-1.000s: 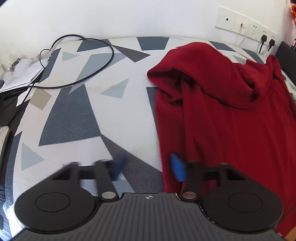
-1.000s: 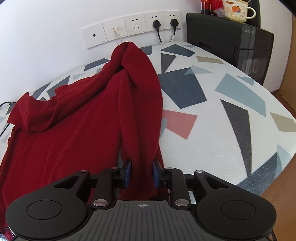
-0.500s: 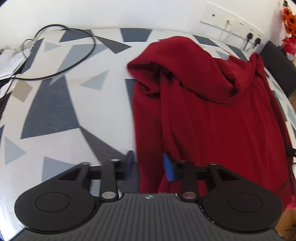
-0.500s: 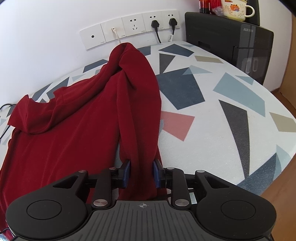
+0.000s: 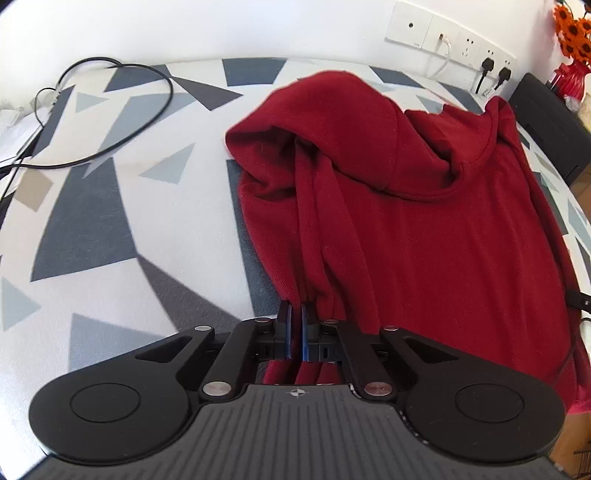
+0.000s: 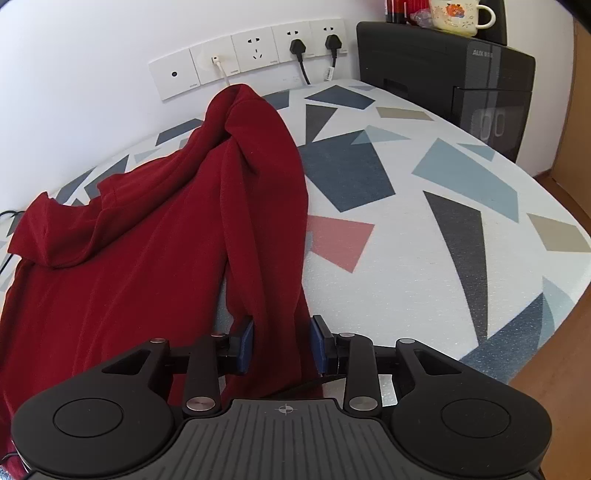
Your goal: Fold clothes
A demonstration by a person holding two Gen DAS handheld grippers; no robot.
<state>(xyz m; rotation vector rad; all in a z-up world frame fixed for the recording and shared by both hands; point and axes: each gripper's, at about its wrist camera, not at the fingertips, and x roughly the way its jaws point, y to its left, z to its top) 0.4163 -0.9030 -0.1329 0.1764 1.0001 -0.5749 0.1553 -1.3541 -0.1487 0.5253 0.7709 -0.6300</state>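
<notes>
A dark red hooded sweatshirt (image 5: 424, 229) lies spread on a table covered with a white cloth of grey and blue triangles (image 5: 110, 236). My left gripper (image 5: 294, 325) is shut on the sweatshirt's left sleeve near its end. In the right wrist view the sweatshirt (image 6: 122, 266) lies to the left, and its right sleeve (image 6: 269, 206) runs down between my right gripper's fingers. My right gripper (image 6: 282, 339) has its jaws around that sleeve with the blue pads (image 6: 246, 345) against the cloth.
A black cable (image 5: 110, 110) loops across the far left of the table. Wall sockets with plugs (image 6: 273, 51) are behind the table. A black appliance (image 6: 461, 74) with a mug (image 6: 458, 14) on top stands at the far right. The table's right edge (image 6: 517, 369) drops to a wooden floor.
My left gripper moved right onto the sweatshirt's left sleeve and closed on it. My right gripper kept its place on the right sleeve.
</notes>
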